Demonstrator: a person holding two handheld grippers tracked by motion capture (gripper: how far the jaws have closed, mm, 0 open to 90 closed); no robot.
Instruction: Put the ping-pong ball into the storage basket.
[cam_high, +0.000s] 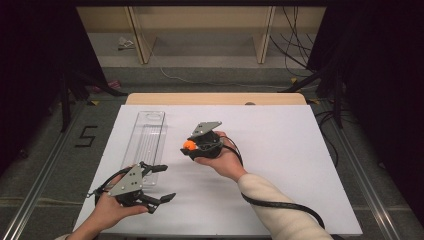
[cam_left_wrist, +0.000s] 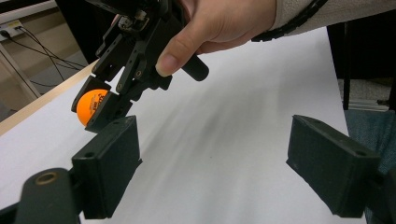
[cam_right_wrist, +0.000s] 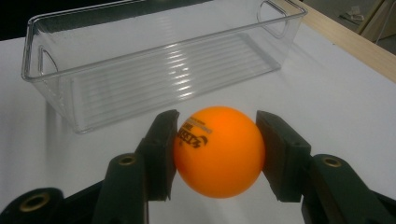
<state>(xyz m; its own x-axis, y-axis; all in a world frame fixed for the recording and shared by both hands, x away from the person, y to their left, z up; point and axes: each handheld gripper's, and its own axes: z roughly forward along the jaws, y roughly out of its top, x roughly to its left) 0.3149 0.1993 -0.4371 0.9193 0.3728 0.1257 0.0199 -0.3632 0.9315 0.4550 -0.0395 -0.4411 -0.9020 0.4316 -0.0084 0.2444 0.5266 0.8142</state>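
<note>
An orange ping-pong ball (cam_right_wrist: 219, 150) with black print sits squeezed between the two black jaws of my right gripper (cam_right_wrist: 217, 149). In the high view that gripper (cam_high: 189, 145) is held above the middle of the white table, with the ball (cam_high: 189, 145) at its left tip, facing a clear plastic bin (cam_high: 146, 140). The bin (cam_right_wrist: 154, 60) is long, ribbed and empty, just beyond the ball. My left gripper (cam_high: 163, 183) rests near the front left edge, jaws wide apart with nothing between them. In the left gripper view, the left gripper (cam_left_wrist: 224, 163) looks at the right gripper (cam_left_wrist: 95, 108) holding the ball (cam_left_wrist: 90, 105).
A white sheet (cam_high: 280, 165) covers the table, whose wooden edge (cam_high: 215, 98) shows at the back. A black cable (cam_high: 280, 205) trails from the right gripper along the sleeve. Wooden frames and cables stand on the floor beyond.
</note>
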